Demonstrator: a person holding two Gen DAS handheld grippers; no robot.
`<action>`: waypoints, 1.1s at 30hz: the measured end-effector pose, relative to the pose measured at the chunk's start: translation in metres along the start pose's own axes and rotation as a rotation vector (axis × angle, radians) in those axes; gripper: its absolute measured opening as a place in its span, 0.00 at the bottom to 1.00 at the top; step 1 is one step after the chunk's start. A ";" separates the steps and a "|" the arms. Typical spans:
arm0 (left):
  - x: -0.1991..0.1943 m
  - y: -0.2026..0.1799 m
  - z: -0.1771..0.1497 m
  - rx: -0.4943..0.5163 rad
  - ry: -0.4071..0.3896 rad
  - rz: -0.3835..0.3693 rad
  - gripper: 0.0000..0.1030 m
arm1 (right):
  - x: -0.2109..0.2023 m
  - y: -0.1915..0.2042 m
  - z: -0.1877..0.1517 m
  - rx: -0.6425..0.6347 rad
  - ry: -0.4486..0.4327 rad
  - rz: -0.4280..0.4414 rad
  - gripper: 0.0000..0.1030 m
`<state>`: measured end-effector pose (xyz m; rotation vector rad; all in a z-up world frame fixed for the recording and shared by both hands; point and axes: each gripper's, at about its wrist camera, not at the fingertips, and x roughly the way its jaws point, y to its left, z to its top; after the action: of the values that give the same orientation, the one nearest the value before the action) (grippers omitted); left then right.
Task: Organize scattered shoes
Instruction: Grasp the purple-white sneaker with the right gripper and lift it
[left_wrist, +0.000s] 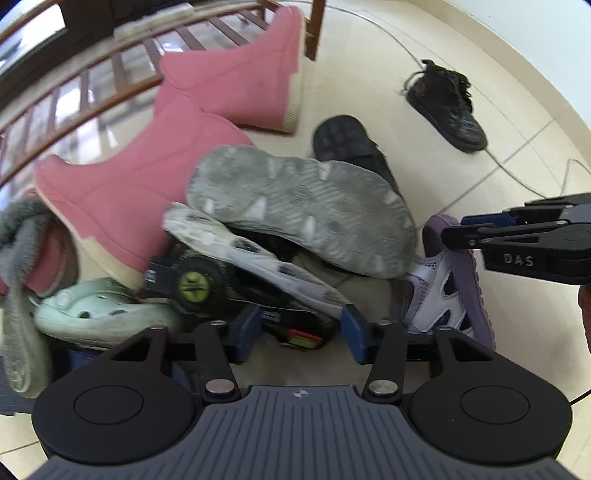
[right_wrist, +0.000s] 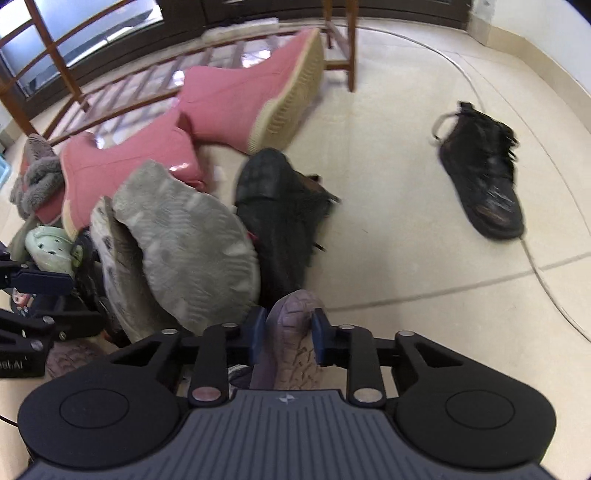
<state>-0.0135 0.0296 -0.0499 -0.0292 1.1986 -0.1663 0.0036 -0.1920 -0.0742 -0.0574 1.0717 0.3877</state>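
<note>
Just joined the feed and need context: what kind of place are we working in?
Probably a home entryway: tiled floor, a wooden shoe rack, and a heap of shoes including pink rain boots beside it.

Left gripper (left_wrist: 301, 330): black linkages, blue pads, silver screws, ribbed grey body, 2 round black housings.

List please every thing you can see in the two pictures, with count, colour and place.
rubber boots: two, pink, lying on their sides by the rack
shoe rack: one, brown wood, behind the boots
sneaker: one, grey sole up, on top of the pile
clog: one, pale green, left of the pile
sandal: one, purple and white, right of the pile
ankle boot: one, black, alone on the floor at right
dark shoe: one, black, beside the sneaker
cable: one, light, across the floor tiles
left claw: open, at the pile
right claw: shut on the sandal
</note>
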 end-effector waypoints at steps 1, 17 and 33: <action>0.000 -0.002 0.000 0.003 0.002 -0.006 0.38 | -0.003 -0.006 -0.003 0.012 0.004 -0.011 0.09; 0.016 -0.037 -0.003 0.091 0.010 -0.083 0.34 | -0.025 -0.062 -0.047 0.095 0.043 -0.065 0.05; 0.020 -0.045 -0.018 0.162 0.053 -0.168 0.18 | 0.009 0.005 -0.003 -0.073 0.050 0.057 0.55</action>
<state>-0.0284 -0.0160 -0.0697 0.0168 1.2324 -0.4138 0.0032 -0.1856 -0.0828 -0.1023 1.1103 0.4789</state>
